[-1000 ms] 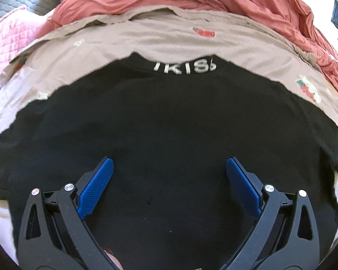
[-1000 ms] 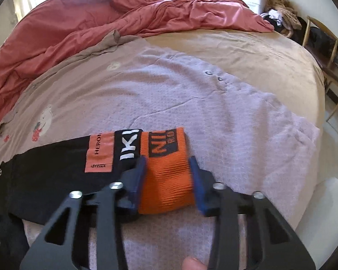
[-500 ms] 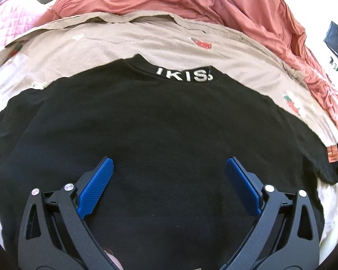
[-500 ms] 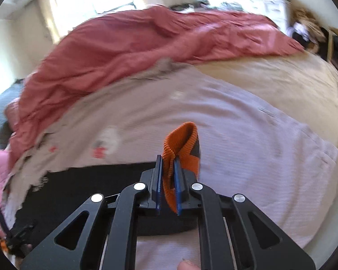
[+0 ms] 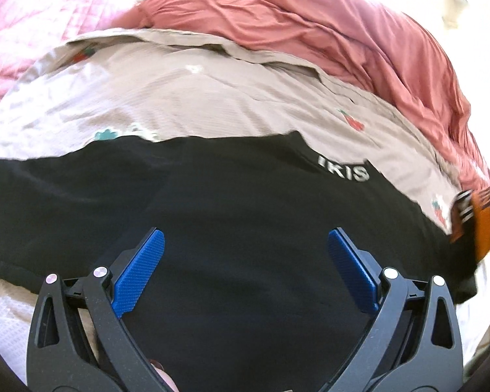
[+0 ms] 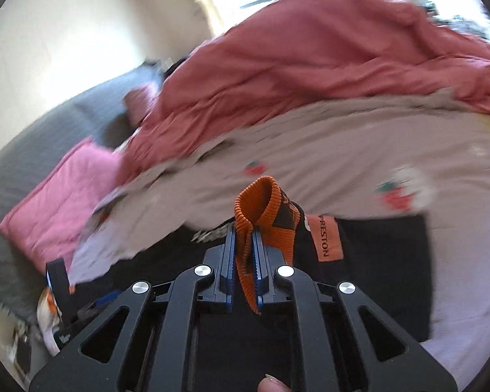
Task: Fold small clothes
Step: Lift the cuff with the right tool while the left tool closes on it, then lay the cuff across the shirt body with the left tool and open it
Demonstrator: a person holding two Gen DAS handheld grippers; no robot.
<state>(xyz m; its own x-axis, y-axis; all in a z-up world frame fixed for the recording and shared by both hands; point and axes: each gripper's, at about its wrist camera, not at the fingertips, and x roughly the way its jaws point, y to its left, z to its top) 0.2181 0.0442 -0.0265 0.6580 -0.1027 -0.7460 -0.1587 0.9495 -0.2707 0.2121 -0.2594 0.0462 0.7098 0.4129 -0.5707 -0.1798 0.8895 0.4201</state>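
Note:
A black sweater (image 5: 232, 228) with a white-lettered collar (image 5: 343, 171) lies spread flat on the bed. My left gripper (image 5: 243, 271) is open and empty, its blue fingers apart just above the sweater's body. My right gripper (image 6: 244, 241) is shut on the orange ribbed sleeve cuff (image 6: 261, 202) and holds it lifted over the sweater's black body (image 6: 375, 277). An orange patch (image 6: 325, 238) shows on the sleeve. The cuff also shows at the right edge of the left wrist view (image 5: 480, 219).
A beige sheet with strawberry prints (image 5: 212, 98) covers the bed under the sweater. A crumpled red duvet (image 5: 310, 26) lies along the far side. A pink quilted pillow (image 6: 58, 205) sits at the left. Part of the left gripper (image 6: 58, 281) shows at the lower left.
My right gripper closed on the orange cuff, lifted it and carried it leftward over the sweater. My left gripper swung left across the sweater and stayed open.

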